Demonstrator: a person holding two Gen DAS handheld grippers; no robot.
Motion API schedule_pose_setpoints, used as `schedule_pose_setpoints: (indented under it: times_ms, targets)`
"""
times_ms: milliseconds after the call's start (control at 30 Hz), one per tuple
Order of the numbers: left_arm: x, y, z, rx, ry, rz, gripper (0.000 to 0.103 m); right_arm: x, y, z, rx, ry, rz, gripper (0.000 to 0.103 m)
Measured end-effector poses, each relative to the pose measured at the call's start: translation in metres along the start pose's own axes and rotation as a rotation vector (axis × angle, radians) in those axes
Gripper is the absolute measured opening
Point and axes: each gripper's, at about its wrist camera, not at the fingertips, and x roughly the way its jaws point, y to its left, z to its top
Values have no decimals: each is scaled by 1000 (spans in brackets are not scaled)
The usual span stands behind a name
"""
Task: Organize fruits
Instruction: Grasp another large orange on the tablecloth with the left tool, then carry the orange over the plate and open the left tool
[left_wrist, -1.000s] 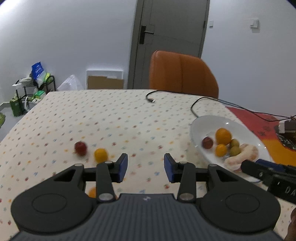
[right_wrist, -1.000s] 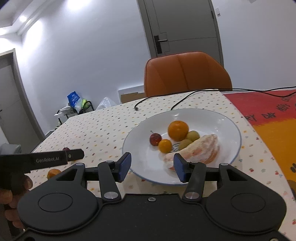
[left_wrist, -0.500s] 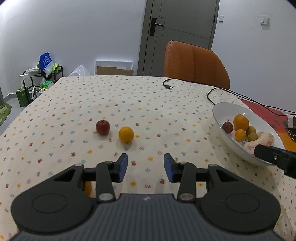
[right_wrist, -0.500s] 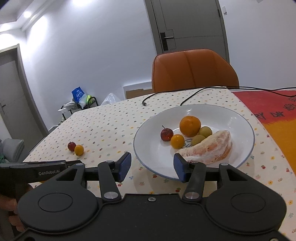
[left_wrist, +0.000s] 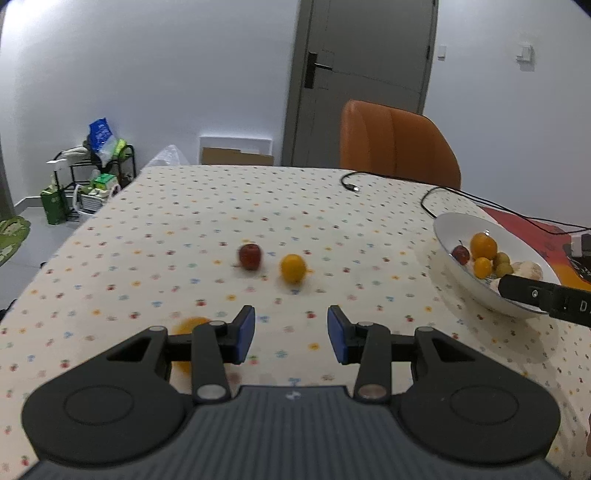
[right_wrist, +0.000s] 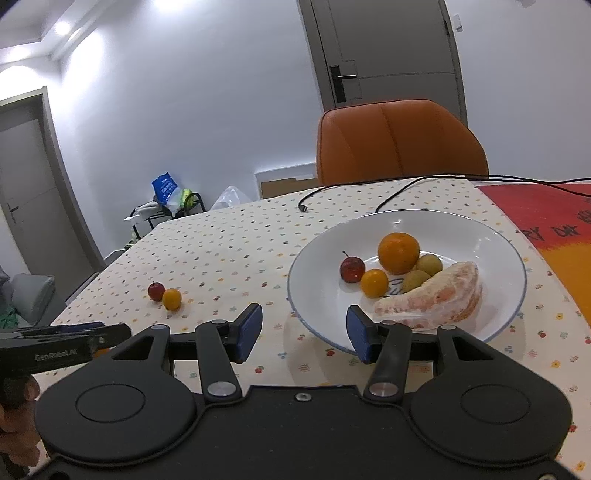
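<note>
A small red apple (left_wrist: 250, 256) and a small orange fruit (left_wrist: 293, 268) lie side by side on the dotted tablecloth, a little beyond my left gripper (left_wrist: 291, 334), which is open and empty. Another orange fruit (left_wrist: 190, 325) lies partly hidden behind its left finger. The white plate (right_wrist: 495, 236) holds an orange (right_wrist: 398, 252), a red apple (right_wrist: 352, 269), a small orange fruit (right_wrist: 374, 283), two green fruits and a peeled pomelo wedge (right_wrist: 436, 301). My right gripper (right_wrist: 304, 334) is open and empty at the plate's near-left rim. The red apple (right_wrist: 156, 291) and orange fruit (right_wrist: 172, 298) also show there.
An orange chair (left_wrist: 397, 146) stands at the table's far side. A black cable (left_wrist: 428, 197) runs across the cloth behind the plate. A red and orange mat (right_wrist: 554, 221) covers the table's right part. A rack with bags (left_wrist: 92, 173) stands on the floor at left.
The left view has swung left and risen, so the loose apple and orange fruit now sit more central and the third orange fruit shows more. The right gripper has drawn slightly back from the plate.
</note>
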Motion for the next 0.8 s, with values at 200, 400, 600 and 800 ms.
schedule_pose_setpoints:
  times_ms: [200, 400, 600, 800]
  targets:
    - [-9, 13, 2, -13, -21, 27, 41, 4, 8, -1, -13, 9, 13, 51]
    - [-11, 20, -1, -10, -32, 61, 41, 6, 12, -3, -22, 11, 19, 51]
    - [-5, 27, -4, -6, -43, 145, 41, 5, 14, -2, -25, 11, 27, 51]
    - [9, 42, -9, -55, 22, 214, 35, 4, 10, -2, -13, 5, 23, 51]
